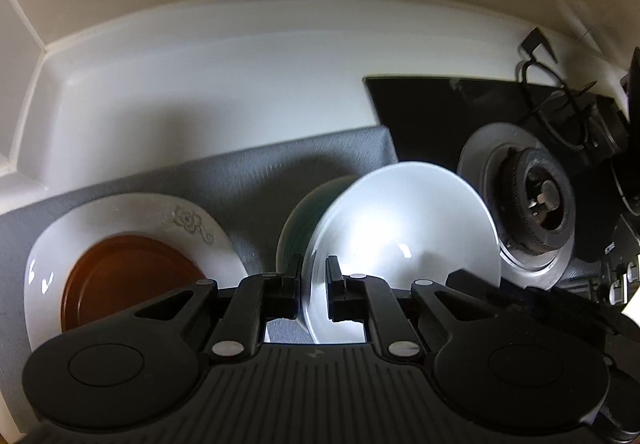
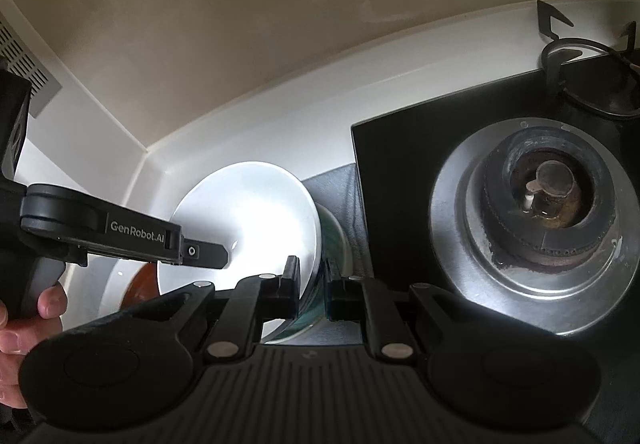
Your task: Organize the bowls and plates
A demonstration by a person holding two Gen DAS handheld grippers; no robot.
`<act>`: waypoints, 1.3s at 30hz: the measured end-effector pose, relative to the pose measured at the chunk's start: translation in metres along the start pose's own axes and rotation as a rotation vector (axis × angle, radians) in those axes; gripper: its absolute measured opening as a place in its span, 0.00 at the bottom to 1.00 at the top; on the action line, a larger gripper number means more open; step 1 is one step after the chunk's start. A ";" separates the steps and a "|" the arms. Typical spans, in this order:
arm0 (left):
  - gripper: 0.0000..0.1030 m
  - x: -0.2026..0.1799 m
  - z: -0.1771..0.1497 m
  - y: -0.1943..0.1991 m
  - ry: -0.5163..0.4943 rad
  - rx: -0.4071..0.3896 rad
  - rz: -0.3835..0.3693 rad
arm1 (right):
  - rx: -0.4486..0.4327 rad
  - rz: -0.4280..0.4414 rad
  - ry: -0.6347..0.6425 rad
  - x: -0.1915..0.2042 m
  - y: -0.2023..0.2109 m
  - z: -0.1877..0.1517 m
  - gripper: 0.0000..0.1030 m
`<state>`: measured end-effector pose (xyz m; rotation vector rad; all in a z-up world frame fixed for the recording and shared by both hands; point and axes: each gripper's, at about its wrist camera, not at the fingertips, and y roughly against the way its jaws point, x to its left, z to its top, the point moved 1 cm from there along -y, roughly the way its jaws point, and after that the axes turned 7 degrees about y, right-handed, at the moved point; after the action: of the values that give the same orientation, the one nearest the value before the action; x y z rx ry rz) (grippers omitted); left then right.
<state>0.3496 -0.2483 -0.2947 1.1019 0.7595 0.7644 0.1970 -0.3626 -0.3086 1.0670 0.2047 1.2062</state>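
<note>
Dishware on grey mat [image 1: 200, 180] beside black stove top [image 1: 420, 100], recorded from both wrist cameras.

**Hidden or unclear.** Saw green dish [image 1: 296, 220] only as a sliver in the left wrist view, mostly covered by the tilted white bowl [image 1: 400, 228] in front of it. Saw brown dish [image 1: 120, 276] lying inside the patterned white plate [image 1: 132, 208], with its near edge cut off by the gripper body. In the right wrist view, glimpsed the same brown dish only as a small patch under the white bowl. Found the white bowl's inside washed out by glare in both views. Could not tell whether the green dish rested on the mat or hung clear of it. Caught the pan support [image 2: 580, 56] only in part at the frame edge; saw the burner [image 2: 548, 200] whole.

**Grippers.** Held left gripper [image 1: 314, 284] pinched tight on the white bowl's rim, one finger inside the bowl and one outside, bowl tipped up on edge. Held right gripper [image 2: 312, 284] clamped on the green dish's rim, with the white bowl's edge pressed close against the inner finger. Could not make out whether that white edge was also pinched.

**Pose.** Pointed left gripper steeply down over the mat. Angled right gripper down less steeply, facing the counter corner, burner to its right. Saw left tool from the side in the right wrist view, reaching across from the left, its finger over the white bowl. Saw person's hand [image 2: 24, 316] wrapped round that tool's handle, cut off at the frame edge.
</note>
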 end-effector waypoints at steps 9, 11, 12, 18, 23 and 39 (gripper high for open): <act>0.10 0.005 -0.002 -0.015 0.034 0.035 -0.003 | 0.032 -0.019 0.027 0.000 -0.012 0.002 0.11; 0.10 0.008 0.000 -0.019 0.057 0.057 -0.009 | 0.032 -0.026 0.042 0.002 -0.013 0.003 0.11; 0.10 0.010 0.000 -0.021 0.064 0.066 -0.014 | 0.032 -0.032 0.050 0.003 -0.014 0.004 0.11; 0.10 0.013 0.002 -0.019 0.048 0.049 -0.028 | 0.048 -0.055 0.068 0.004 -0.023 0.008 0.10; 0.10 0.017 0.002 -0.020 0.068 0.063 -0.047 | 0.047 -0.061 0.079 0.003 -0.025 0.009 0.09; 0.10 0.044 0.007 -0.022 0.211 0.130 -0.144 | 0.039 -0.117 0.195 0.014 -0.034 0.008 0.07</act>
<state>0.3819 -0.2209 -0.3203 1.0796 1.0682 0.7241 0.2299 -0.3546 -0.3245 0.9574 0.4372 1.2036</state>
